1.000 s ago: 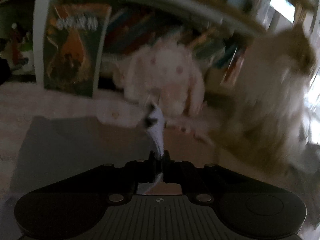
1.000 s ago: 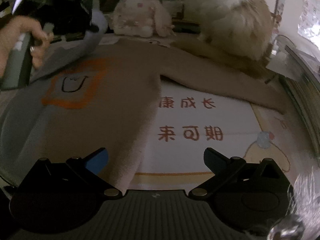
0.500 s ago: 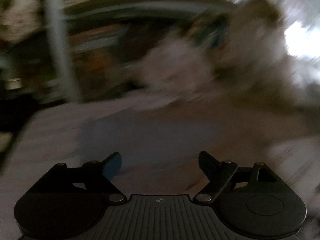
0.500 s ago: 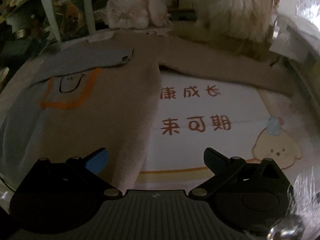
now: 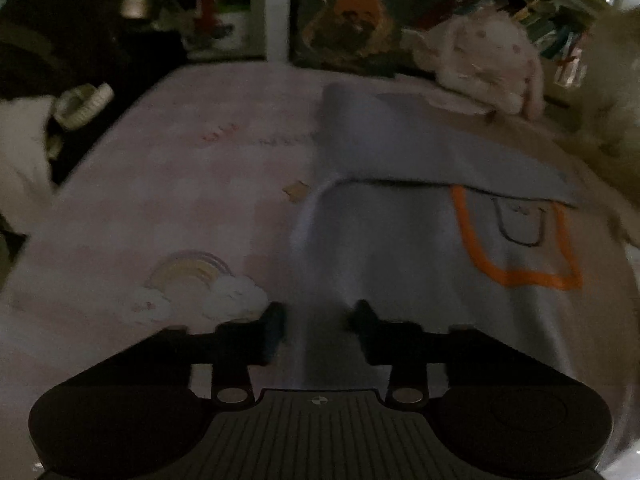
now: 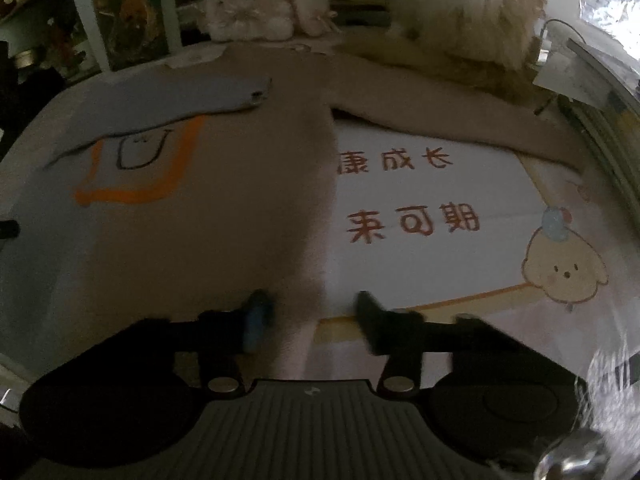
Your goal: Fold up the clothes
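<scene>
Both grippers, left gripper (image 5: 318,316) and right gripper (image 6: 310,312), have just been closing, half-open, astride the sweater (image 6: 208,240) hem edges at frame bottom, ready to pinch for folding.

Two close, downward-tilted wrist views over one shared sweater (image 5: 420,240) (image 6: 200,220).

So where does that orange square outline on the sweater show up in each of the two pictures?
Left wrist view: the orange outline sits right of centre, just under the folded blue sleeve.
Right wrist view: the orange outline sits at upper left, again under the sleeve's edge.
Shared landmark: the pink plush rabbit at the far edge of the sweater.
</scene>
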The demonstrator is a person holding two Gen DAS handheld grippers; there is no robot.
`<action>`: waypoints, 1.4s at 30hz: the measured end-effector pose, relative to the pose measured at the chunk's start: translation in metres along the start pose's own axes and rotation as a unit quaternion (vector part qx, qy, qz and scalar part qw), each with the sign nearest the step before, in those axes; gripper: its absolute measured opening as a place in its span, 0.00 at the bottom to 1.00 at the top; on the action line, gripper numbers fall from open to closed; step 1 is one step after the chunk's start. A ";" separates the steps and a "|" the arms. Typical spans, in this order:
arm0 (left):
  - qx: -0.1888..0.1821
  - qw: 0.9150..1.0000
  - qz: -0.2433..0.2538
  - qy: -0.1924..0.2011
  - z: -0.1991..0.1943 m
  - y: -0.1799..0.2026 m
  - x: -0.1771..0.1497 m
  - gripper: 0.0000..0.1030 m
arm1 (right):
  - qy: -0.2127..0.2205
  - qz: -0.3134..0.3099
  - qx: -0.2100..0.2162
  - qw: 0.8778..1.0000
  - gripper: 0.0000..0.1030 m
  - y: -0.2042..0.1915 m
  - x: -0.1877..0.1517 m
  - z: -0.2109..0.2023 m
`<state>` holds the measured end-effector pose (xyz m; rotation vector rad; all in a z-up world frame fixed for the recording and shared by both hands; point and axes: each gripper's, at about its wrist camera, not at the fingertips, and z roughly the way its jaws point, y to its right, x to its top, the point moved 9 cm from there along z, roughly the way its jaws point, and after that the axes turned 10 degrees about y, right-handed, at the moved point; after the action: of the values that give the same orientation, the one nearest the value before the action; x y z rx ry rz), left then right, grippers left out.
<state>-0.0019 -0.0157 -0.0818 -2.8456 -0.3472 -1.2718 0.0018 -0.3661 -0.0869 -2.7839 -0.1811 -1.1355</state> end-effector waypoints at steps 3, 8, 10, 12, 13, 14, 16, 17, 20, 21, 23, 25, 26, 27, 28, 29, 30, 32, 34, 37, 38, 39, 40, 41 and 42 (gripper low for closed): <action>-0.037 0.999 -0.015 0.006 -0.001 -0.007 -0.004 0.07 | 0.002 -0.008 -0.005 1.000 0.16 -0.012 0.000 -0.002; -0.032 0.998 -0.044 0.022 -0.005 -0.036 -0.003 0.07 | 0.001 -0.003 0.006 1.000 0.13 -0.035 0.001 0.002; -0.025 0.999 -0.025 0.022 -0.005 -0.045 -0.004 0.07 | 0.002 -0.007 0.017 1.000 0.13 -0.048 0.001 0.004; -0.025 0.999 -0.018 0.023 -0.004 -0.053 -0.005 0.07 | 0.008 -0.020 0.016 1.000 0.13 -0.061 0.001 0.006; -0.027 0.999 -0.018 0.024 -0.003 -0.056 -0.005 0.07 | 0.010 -0.021 0.012 1.000 0.13 -0.064 0.001 0.007; -0.028 0.999 -0.019 0.024 -0.002 -0.059 -0.005 0.08 | 0.012 -0.022 0.009 1.000 0.13 -0.067 0.000 0.007; -0.032 0.999 -0.015 0.026 0.000 -0.061 -0.006 0.09 | 0.016 -0.025 0.002 1.000 0.13 -0.072 0.000 0.008; -0.032 0.999 -0.010 0.028 0.001 -0.061 -0.006 0.14 | 0.018 -0.025 -0.001 1.000 0.13 -0.074 0.000 0.008; -0.026 0.999 -0.001 0.031 -0.004 -0.066 -0.007 0.19 | 0.020 -0.012 -0.012 1.000 0.18 -0.073 -0.002 0.005; -0.023 0.999 -0.003 0.036 -0.009 -0.067 -0.005 0.19 | 0.023 -0.004 -0.013 1.000 0.22 -0.072 -0.002 0.001; -0.026 0.998 -0.003 0.055 -0.020 -0.065 0.001 0.28 | 0.030 0.012 -0.016 0.999 0.37 -0.071 -0.003 -0.007; -0.035 0.996 0.000 0.078 -0.032 -0.059 0.008 0.50 | 0.041 0.024 -0.019 0.999 0.50 -0.070 -0.003 -0.019; -0.040 0.995 0.001 0.090 -0.039 -0.056 0.011 0.65 | 0.047 0.027 -0.025 0.998 0.54 -0.068 -0.004 -0.024; -0.044 0.994 0.002 0.102 -0.045 -0.053 0.015 0.75 | 0.051 0.029 -0.034 0.998 0.61 -0.066 -0.005 -0.031; -0.050 0.992 0.005 0.112 -0.050 -0.049 0.017 0.77 | 0.055 0.030 -0.042 0.997 0.66 -0.063 -0.006 -0.037; -0.061 0.992 0.012 0.113 -0.052 -0.041 0.017 0.78 | 0.057 0.033 -0.050 0.997 0.69 -0.061 -0.007 -0.042; -0.069 0.991 0.020 0.114 -0.054 -0.033 0.017 0.80 | 0.059 0.035 -0.058 0.996 0.73 -0.058 -0.009 -0.048; -0.072 0.991 0.038 0.111 -0.055 -0.019 0.013 0.86 | 0.061 0.042 -0.076 0.994 0.77 -0.050 -0.011 -0.058; -0.080 0.989 0.058 0.111 -0.057 -0.005 0.007 0.90 | 0.065 0.050 -0.089 0.993 0.80 -0.042 -0.013 -0.067; -0.094 0.985 0.097 0.110 -0.059 0.011 -0.001 0.92 | 0.070 0.062 -0.110 0.989 0.81 -0.027 -0.014 -0.077; -0.095 0.984 0.107 0.111 -0.059 0.014 -0.003 0.93 | 0.072 0.066 -0.117 0.988 0.81 -0.022 -0.014 -0.079; -0.094 0.983 0.112 0.111 -0.058 0.016 -0.003 0.93 | 0.074 0.070 -0.124 0.987 0.81 -0.016 -0.014 -0.081; -0.093 0.982 0.118 0.111 -0.058 0.017 -0.003 0.93 | 0.075 0.074 -0.129 0.986 0.81 -0.010 -0.013 -0.081; -0.092 0.982 0.121 0.111 -0.057 0.019 -0.003 0.93 | 0.076 0.079 -0.135 0.985 0.82 -0.004 -0.012 -0.082; -0.090 0.983 0.119 0.109 -0.056 0.021 -0.003 0.93 | 0.077 0.082 -0.139 0.984 0.82 0.003 -0.011 -0.081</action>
<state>-0.0412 -0.0417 -0.0448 -2.7385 0.1164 -1.6113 -0.0613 -0.3828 -0.0370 -2.8555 0.2363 -1.4221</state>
